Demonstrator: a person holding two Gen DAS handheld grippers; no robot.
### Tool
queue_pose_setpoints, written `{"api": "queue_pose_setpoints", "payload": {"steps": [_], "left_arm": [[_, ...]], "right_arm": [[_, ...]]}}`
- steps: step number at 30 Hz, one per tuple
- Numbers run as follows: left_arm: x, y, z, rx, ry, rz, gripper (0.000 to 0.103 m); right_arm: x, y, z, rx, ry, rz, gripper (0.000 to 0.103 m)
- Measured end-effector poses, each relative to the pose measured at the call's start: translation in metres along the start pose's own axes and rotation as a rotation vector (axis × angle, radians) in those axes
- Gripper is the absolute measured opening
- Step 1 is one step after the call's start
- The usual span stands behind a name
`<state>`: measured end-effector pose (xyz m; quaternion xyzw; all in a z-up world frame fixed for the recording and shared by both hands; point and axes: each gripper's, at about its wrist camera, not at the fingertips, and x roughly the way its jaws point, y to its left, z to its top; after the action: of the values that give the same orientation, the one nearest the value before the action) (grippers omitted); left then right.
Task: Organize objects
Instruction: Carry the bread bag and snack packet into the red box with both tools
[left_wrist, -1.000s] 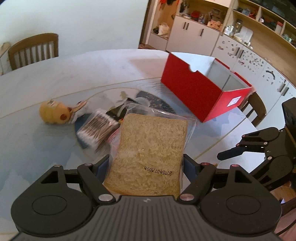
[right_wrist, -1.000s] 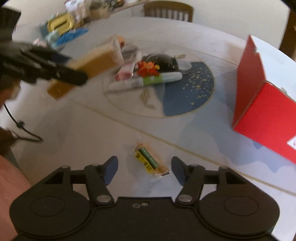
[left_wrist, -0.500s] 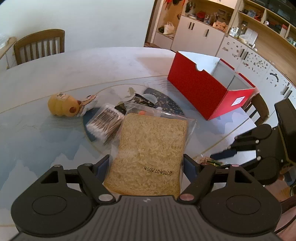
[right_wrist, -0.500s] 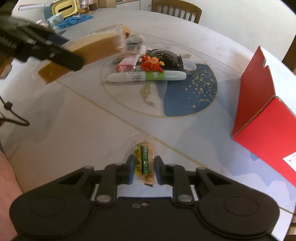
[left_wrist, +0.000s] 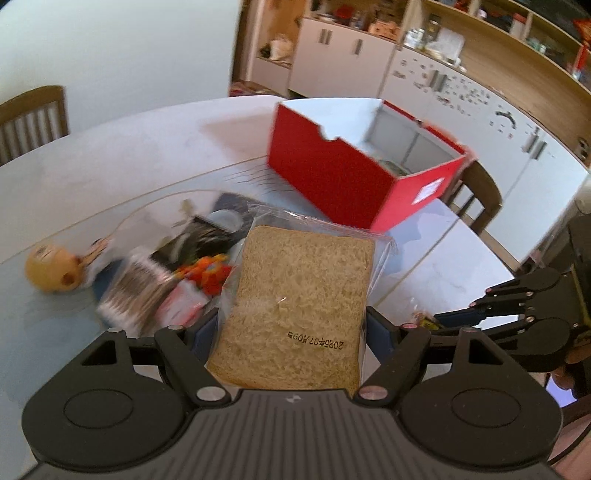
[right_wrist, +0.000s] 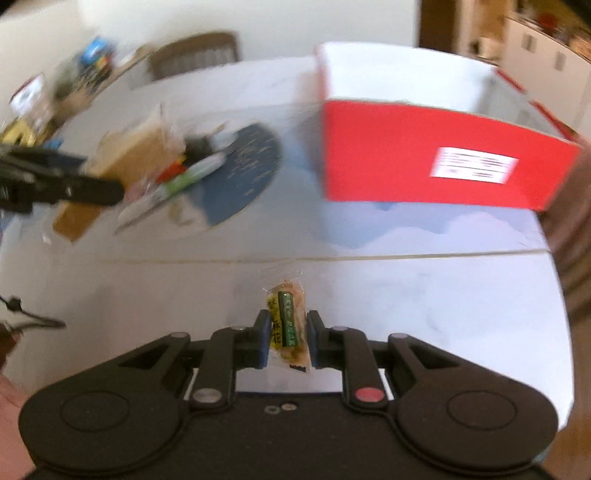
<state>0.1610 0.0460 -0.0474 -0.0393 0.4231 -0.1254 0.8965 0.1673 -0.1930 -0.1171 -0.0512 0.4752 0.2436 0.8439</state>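
The big white counter is round, with a blue patch in the middle. Near its far right edge sits the red box — its top is open and it is white inside. In the right wrist view the red box shows a white label on its side.

The left gripper holds the bagged bread slice up above the counter, its fingers set wide and pressing on both sides of the clear bag. Under the bread, around the middle of the counter, lies a blurry pile — a pack of cotton swabs, a small orange toy and some dark things I cannot make out. A yellow doll head lies nearer the left edge.

The right gripper has its fingers pulled in narrow, pinching a small snack packet with a green and yellow label. The packet is near the front edge of the counter, well apart from the red box.
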Motion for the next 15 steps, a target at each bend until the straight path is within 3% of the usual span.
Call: {"api": "queue_pose_setpoints", "payload": {"steps": [9, 15], "left_arm": [[0.018, -0.055, 0.044, 0.114, -0.015, -0.107, 0.08], [0.027, -0.088, 0.084, 0.172, -0.066, -0.151, 0.08]], "right_arm": [[-0.066, -0.066, 0.031, 0.18, -0.204, -0.08, 0.019], [-0.082, -0.109, 0.066, 0.206, -0.268, -0.105, 0.019]]}}
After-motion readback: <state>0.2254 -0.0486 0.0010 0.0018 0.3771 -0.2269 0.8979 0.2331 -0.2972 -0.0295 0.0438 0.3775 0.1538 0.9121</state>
